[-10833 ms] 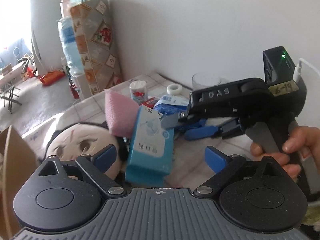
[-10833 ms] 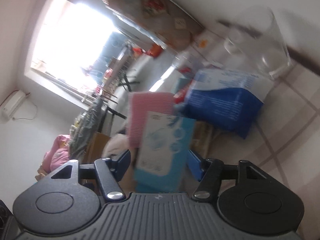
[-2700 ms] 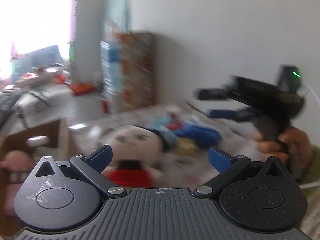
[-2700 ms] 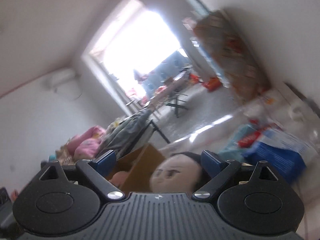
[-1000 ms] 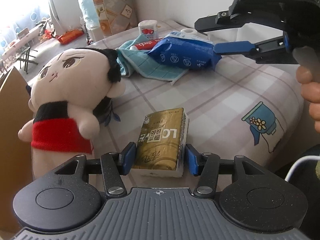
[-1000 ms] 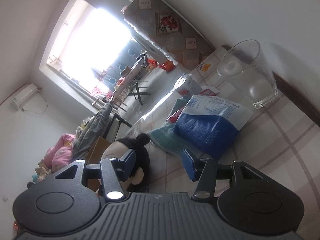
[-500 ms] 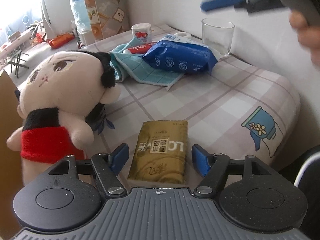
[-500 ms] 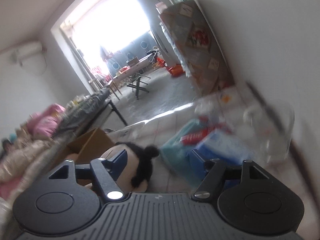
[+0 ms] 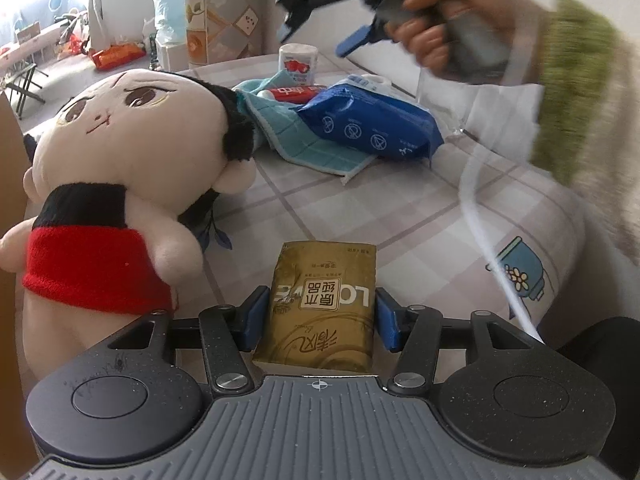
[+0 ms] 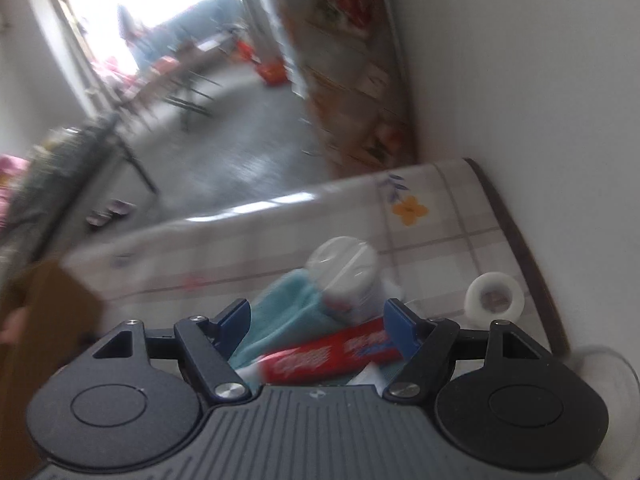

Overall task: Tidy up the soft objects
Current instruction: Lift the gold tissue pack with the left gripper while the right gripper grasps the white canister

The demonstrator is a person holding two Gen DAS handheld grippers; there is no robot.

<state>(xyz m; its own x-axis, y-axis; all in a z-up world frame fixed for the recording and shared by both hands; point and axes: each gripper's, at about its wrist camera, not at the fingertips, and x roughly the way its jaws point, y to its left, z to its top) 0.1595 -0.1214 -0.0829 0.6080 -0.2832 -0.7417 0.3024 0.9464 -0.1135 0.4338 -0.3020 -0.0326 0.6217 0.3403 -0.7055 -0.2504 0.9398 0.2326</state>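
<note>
Straddling the gold tissue pack (image 9: 322, 304), the left gripper (image 9: 320, 318) is seen with its blue fingers (image 9: 253, 317) closing on the pack's long sides; the pads look to be just at the wrapper, and firm pressure cannot be confirmed. The pack lies flat near the front edge of the checked surface (image 9: 420, 216), just beside the plush doll (image 9: 116, 184), which leans at the left edge.

The pack is judged light and squashy, with a slick film wrapper, so a hold across the middle of its long sides is best, squeezed until the tissue gives. A grip near one end would probably let it droop or slide.

The right gripper (image 10: 318, 326) is held above the far corner with its fingers (image 10: 396, 328) spreading and nothing between them. Below it lie a teal cloth (image 10: 288, 312), a red tube (image 10: 328, 354) and a wrapped paper roll (image 10: 346, 276). The cloth is limp and would be best pinched at a bunched fold. A blue wipes pack (image 9: 372, 124) rests on the cloth's near part.
</note>
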